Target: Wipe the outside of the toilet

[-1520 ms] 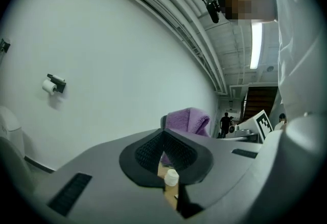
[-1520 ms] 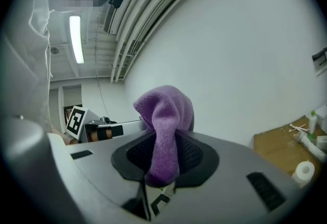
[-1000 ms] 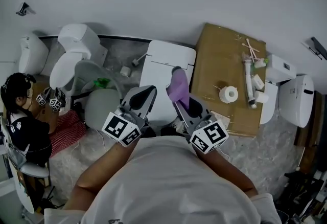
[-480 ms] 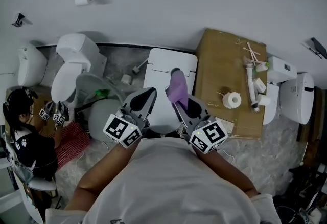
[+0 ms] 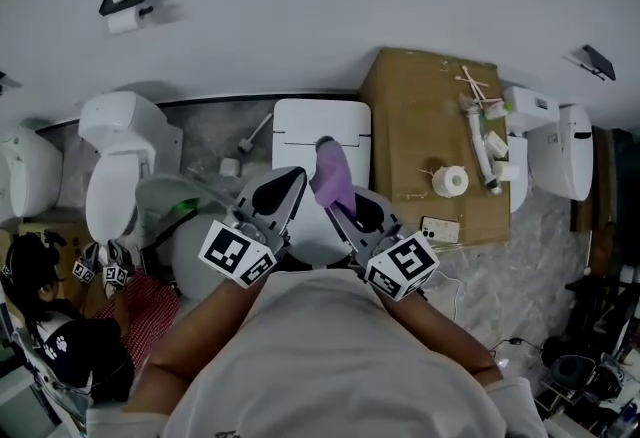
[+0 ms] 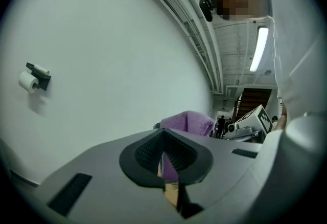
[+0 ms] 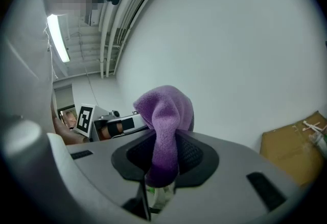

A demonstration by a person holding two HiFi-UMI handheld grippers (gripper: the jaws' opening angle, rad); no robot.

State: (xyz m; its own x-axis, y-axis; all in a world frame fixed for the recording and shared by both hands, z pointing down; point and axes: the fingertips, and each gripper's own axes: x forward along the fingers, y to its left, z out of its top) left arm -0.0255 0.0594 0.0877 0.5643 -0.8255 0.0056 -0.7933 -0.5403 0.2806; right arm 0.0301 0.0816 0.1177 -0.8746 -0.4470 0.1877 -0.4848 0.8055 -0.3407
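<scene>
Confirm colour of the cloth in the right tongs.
Purple, a fleecy cloth; it shows best in the right gripper view.

The marbled grey floor (image 5: 520, 271) is carrying a white toilet (image 5: 320, 131) against the wall, a flat cardboard sheet (image 5: 410, 136) lying just beside it, another toilet (image 5: 118, 156) standing further left, and a small white roll (image 5: 229, 167) resting between them.

1. Your head turns, and the toilet (image 5: 300, 126) ahead of you slides left and up in the head view.
2. The cardboard box (image 5: 420, 116) and the white toilet to its right (image 5: 560, 151) shift left with it.
3. The wall paper holder (image 5: 125, 4) drops lower and further left.
4. The seated person (image 5: 60, 346) sinks toward the bottom-left corner.
5. The purple cloth (image 5: 333, 176) pinched in your right claw (image 5: 345, 206) moves slightly left.
</scene>
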